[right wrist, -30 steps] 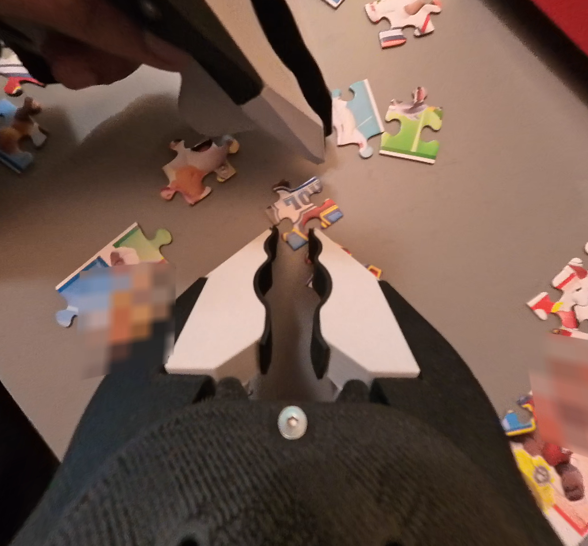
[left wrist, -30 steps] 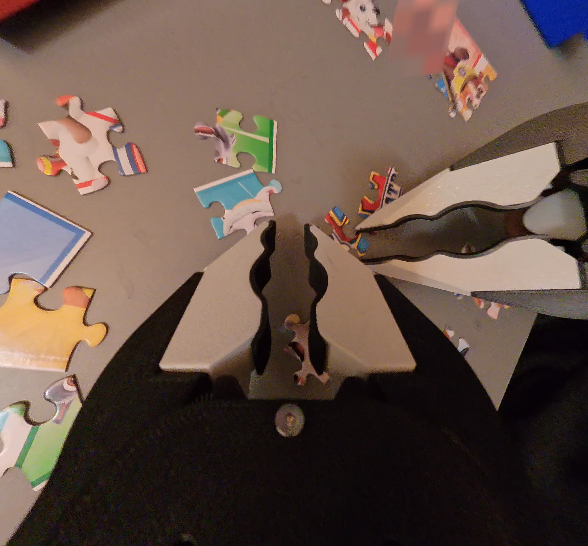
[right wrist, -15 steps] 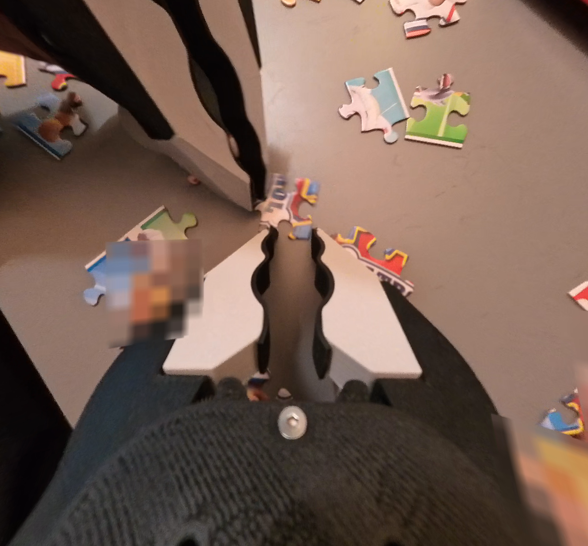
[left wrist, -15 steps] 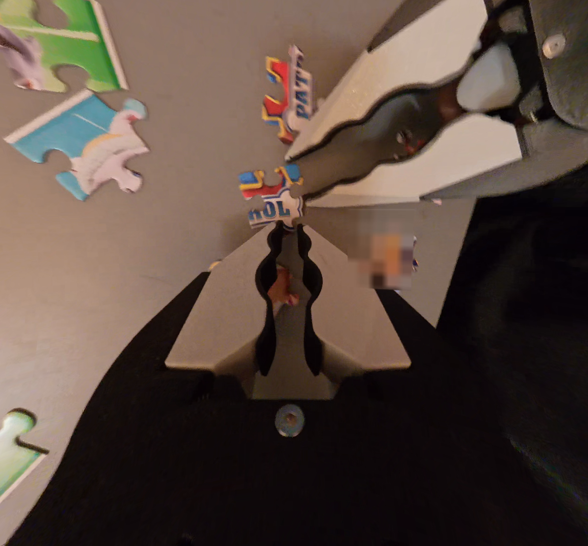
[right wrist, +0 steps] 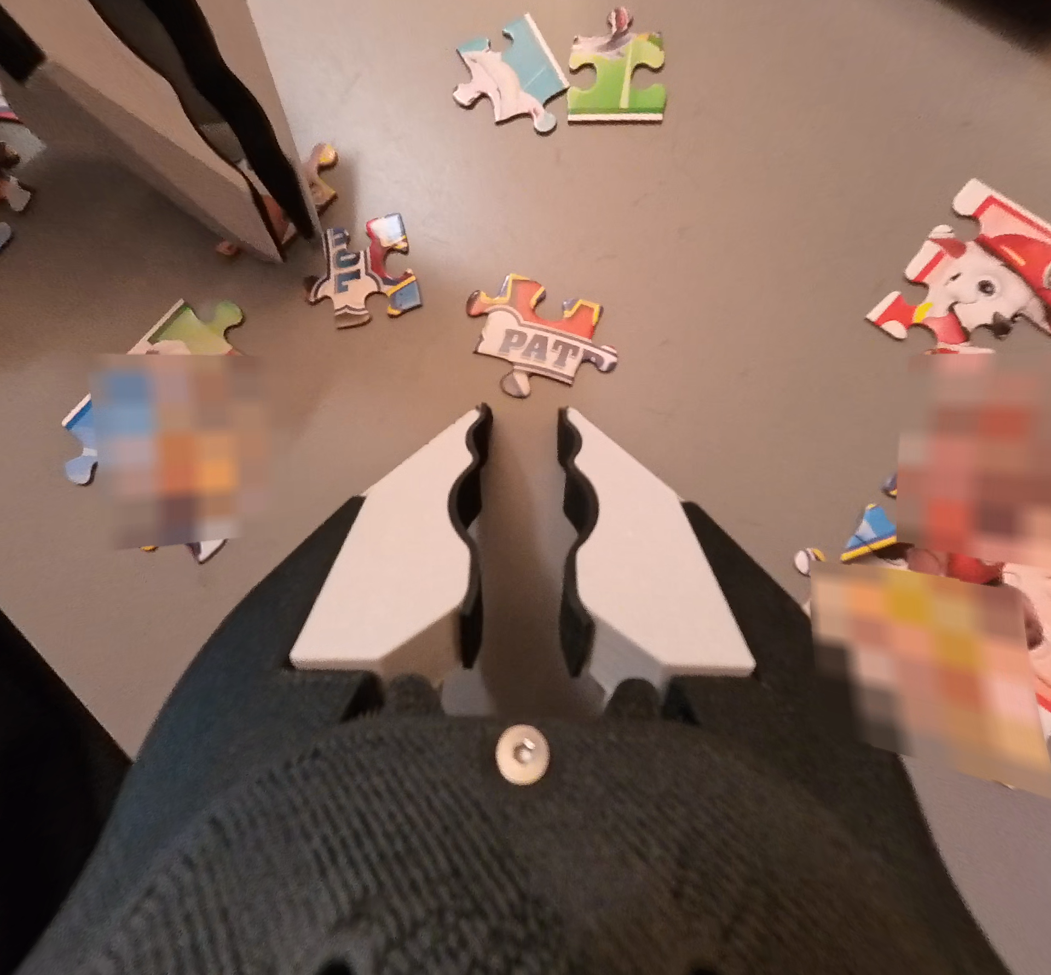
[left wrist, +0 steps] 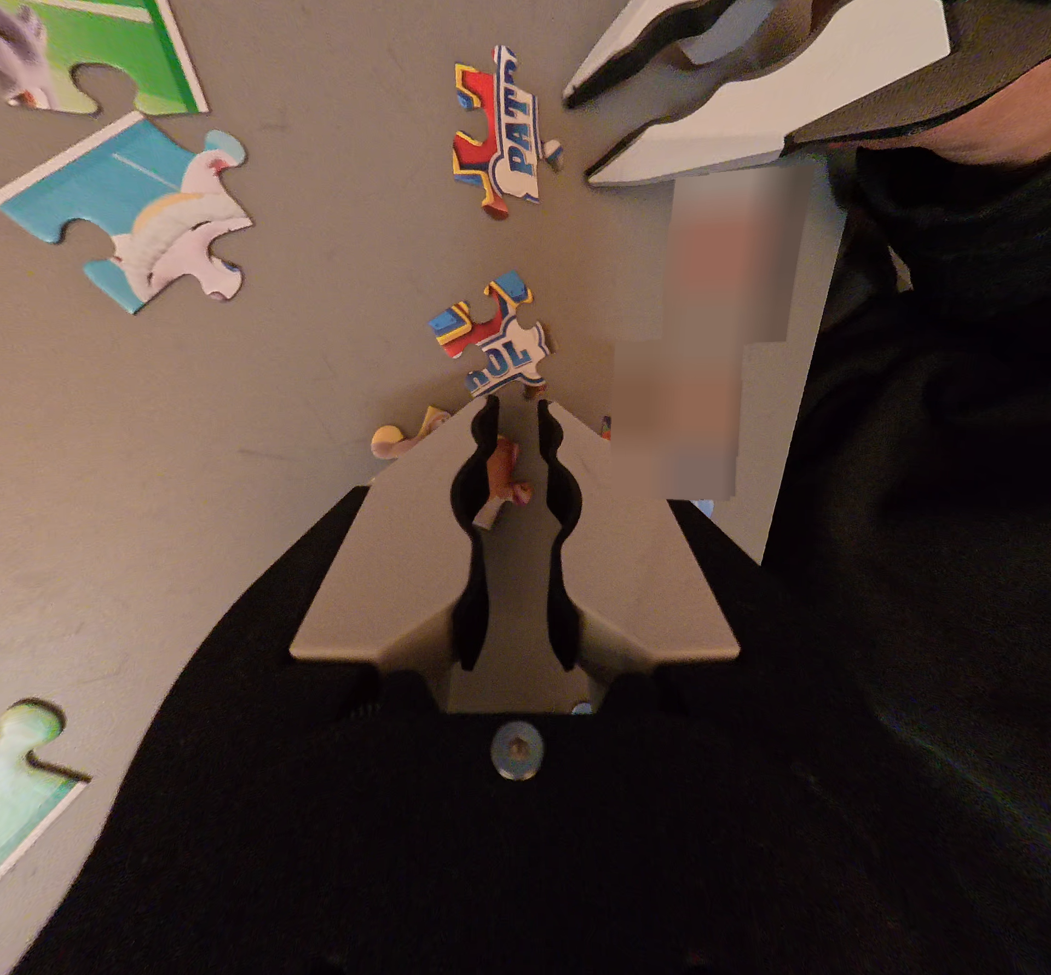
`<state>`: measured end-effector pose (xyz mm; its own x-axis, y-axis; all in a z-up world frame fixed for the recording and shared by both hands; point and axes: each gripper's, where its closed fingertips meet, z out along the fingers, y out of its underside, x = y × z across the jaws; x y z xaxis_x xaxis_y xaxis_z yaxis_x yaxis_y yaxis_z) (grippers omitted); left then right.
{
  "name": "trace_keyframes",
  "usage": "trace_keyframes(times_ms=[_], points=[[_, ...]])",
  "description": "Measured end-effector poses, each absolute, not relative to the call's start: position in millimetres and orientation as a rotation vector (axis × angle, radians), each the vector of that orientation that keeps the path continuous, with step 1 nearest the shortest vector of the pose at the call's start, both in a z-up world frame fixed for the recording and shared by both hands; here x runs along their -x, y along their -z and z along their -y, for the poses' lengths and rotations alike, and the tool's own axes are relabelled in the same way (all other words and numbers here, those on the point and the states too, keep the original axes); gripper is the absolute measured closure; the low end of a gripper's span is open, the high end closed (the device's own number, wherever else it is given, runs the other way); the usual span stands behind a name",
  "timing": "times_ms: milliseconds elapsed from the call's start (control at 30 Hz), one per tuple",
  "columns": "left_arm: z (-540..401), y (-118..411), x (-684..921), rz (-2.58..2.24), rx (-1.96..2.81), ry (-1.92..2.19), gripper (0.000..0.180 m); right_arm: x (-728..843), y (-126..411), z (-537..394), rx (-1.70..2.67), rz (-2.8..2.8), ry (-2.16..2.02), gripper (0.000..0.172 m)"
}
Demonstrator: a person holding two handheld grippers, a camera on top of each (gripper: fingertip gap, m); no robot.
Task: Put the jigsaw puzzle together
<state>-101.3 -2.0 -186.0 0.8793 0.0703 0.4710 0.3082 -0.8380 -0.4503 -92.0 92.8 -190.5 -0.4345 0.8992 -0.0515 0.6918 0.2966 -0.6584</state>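
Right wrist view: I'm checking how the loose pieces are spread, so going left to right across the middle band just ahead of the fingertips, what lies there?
Green-topped piece → blue, white and red lettered piece → red and white lettered piece → red and white dog piece.

Both cams ride on the grippers and look steeply down at the grey table (left wrist: 341, 10), pretty close up. The left wrist view sits lowest, its fingers almost on the surface, and catches the right gripper (left wrist: 574, 137) coming in from its upper right. The right wrist view hangs a bit higher, I think, with the left gripper (right wrist: 290, 243) upper left. Shared ground: the two lettered puzzle pieces (left wrist: 500, 129) (left wrist: 495, 339) (right wrist: 540, 336) (right wrist: 364, 280) between them.
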Motion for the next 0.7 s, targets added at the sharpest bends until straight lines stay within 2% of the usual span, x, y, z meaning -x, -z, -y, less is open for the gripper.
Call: trace_keyframes(times_ms=[367, 700], points=[[-14, 187, 71, 0.095, 2.515, 0.690, 0.169, 86, 180, -65, 1.350, 2.297, -0.996, 0.145], [-2, 176, 114, 0.351, 2.387, 0.667, 0.169, 85, 187, -34, 1.156, 2.411, -0.950, 0.142]])
